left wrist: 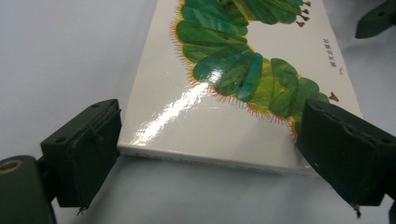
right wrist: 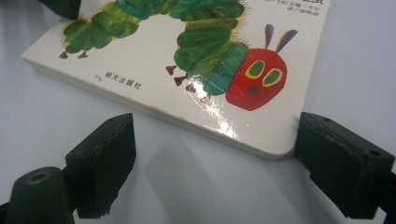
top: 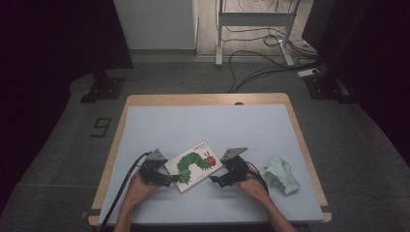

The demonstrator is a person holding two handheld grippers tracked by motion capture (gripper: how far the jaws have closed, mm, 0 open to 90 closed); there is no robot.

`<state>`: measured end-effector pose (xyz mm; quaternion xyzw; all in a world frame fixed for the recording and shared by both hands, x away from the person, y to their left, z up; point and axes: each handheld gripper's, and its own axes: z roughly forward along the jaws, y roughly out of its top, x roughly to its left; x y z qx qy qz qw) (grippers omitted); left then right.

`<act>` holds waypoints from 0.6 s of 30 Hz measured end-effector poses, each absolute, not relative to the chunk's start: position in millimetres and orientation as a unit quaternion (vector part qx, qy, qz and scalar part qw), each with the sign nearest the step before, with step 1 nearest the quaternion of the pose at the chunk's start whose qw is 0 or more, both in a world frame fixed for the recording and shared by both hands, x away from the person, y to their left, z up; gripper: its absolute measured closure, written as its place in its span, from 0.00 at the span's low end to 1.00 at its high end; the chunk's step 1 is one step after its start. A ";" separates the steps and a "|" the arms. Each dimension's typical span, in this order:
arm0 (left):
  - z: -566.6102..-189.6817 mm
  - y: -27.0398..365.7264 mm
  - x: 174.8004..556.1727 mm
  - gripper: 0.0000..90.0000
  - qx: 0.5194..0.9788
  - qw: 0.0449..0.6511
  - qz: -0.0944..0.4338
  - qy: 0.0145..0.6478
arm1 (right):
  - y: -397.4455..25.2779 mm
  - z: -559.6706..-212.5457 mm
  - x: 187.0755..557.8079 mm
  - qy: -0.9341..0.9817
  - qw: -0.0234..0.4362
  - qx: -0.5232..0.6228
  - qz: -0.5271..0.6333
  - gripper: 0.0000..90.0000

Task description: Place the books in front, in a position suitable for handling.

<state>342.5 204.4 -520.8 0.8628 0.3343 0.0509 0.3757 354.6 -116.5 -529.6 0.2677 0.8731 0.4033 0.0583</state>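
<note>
A white board book [top: 193,166] with a green caterpillar on its cover lies flat and askew on the mat near the table's front. My left gripper [top: 172,180] is at the book's near-left end and stands open. In the left gripper view the book [left wrist: 224,93] has its short edge between the jaws of the left gripper [left wrist: 205,156], whose right-hand pad sits at the book's corner. My right gripper [top: 215,180] is open at the book's near-right side. In the right gripper view the book [right wrist: 187,60] lies just past the open right gripper [right wrist: 222,163], with its rounded corner near the right-hand pad.
A crumpled pale green cloth [top: 282,175] lies on the mat to the right of my right hand. The grey-blue mat [top: 208,125] covers a wooden table [top: 208,99]. Cables and a metal stand [top: 254,29] are on the floor beyond.
</note>
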 end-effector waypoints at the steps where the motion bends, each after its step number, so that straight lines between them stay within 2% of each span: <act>1: -520.9 202.5 340.4 0.08 0.865 0.376 0.047 0.330 | -117.3 -529.7 354.0 0.873 0.058 0.268 0.404 0.13; 7: -521.6 193.2 331.9 0.06 0.867 0.377 0.045 0.324 | -121.2 -530.0 349.3 0.871 0.059 0.272 0.405 0.14; 10: -517.4 194.0 324.1 0.06 0.869 0.363 0.075 0.326 | -121.8 -527.5 347.9 0.876 0.059 0.270 0.396 0.14; 12: -515.3 195.2 318.5 0.01 0.873 0.350 0.086 0.329 | -124.2 -523.0 344.1 0.881 0.066 0.265 0.387 0.14; 18: -514.9 205.7 298.3 0.00 0.869 0.343 0.106 0.339 | -133.4 -511.9 334.8 0.881 0.078 0.266 0.384 0.14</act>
